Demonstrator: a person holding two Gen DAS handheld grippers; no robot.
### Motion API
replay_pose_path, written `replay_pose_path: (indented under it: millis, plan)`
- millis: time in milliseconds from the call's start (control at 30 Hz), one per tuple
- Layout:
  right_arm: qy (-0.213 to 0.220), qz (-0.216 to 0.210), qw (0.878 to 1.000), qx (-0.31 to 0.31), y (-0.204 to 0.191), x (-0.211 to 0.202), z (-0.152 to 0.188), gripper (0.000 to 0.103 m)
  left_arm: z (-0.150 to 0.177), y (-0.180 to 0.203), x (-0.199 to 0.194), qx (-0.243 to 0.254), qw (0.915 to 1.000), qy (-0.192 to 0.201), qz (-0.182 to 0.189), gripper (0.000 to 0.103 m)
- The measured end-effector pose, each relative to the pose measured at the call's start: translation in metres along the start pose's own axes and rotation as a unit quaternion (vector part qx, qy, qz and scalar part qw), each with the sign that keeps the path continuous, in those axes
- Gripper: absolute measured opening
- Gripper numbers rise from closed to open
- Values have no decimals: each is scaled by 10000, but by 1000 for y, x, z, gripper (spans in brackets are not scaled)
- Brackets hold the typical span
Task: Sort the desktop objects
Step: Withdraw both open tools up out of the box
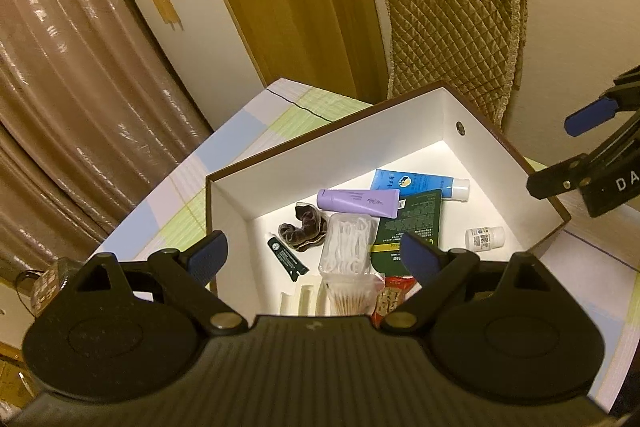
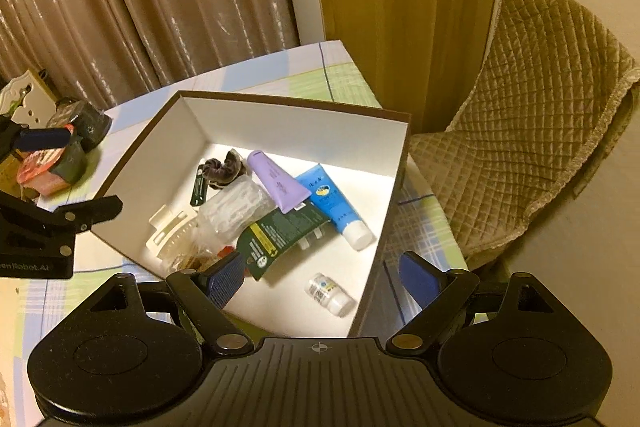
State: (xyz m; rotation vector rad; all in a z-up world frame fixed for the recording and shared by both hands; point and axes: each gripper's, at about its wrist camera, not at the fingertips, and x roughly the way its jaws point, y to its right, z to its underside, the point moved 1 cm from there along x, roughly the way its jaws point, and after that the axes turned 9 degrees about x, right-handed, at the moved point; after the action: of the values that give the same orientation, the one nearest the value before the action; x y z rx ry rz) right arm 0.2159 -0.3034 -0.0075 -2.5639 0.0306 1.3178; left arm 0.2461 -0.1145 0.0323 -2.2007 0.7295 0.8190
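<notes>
Left tongs: released, the two blue pads are wide apart and nothing is between them; they hang above the near edge of the box.
Right tongs: released as well, the pads are spread and empty; they hang above the near right corner of the box.
Box: white inside with a brown rim, open on top; it stands on the table, which carries a checked cloth of pale green, blue and white.
Purple tube: lies in the middle of the box, its flat end resting on the green packet.
Blue tube: lies on the far side just beside the purple tube, with a white cap.
Green packet: dark and flat, it partly covers the blue tube.
Small white bottle: lies on its side on the box floor at the right, apart from the other things.
Hair scrunchie: dark velvet, at the left of the box, near the purple tube.
Floss picks: a clear pack of white picks, between the scrunchie and the green packet.
Cotton swabs: in a clear bag at the near side of the box, touching the floss pack.
Outside the box: in the right wrist view some dark wrapped items lie on the table at the far left.
Chair: with a quilted brown cover, it stands beyond the table at the right.
</notes>
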Motion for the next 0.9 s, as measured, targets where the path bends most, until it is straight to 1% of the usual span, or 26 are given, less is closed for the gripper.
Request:
replay_pose_path:
  millis: [267, 467, 567, 900]
  plan:
    - [-31, 11, 10000, -5, -1, -13, 20, 87, 7, 9, -19, -115, 9999, 5, -52, 91]
    - [-45, 61, 10000, 40, -2, -18, 36, 87, 15, 17, -30, -266, 9996, 0, 55, 91]
    - [-15, 84, 10000, 36, -3, -22, 43, 87, 20, 21, -35, -315, 9995, -6, 36, 91]
    - [47, 71, 9999, -93, -8, -28, 57, 87, 34, 33, -45, -456, 9989, -80, 29, 91]
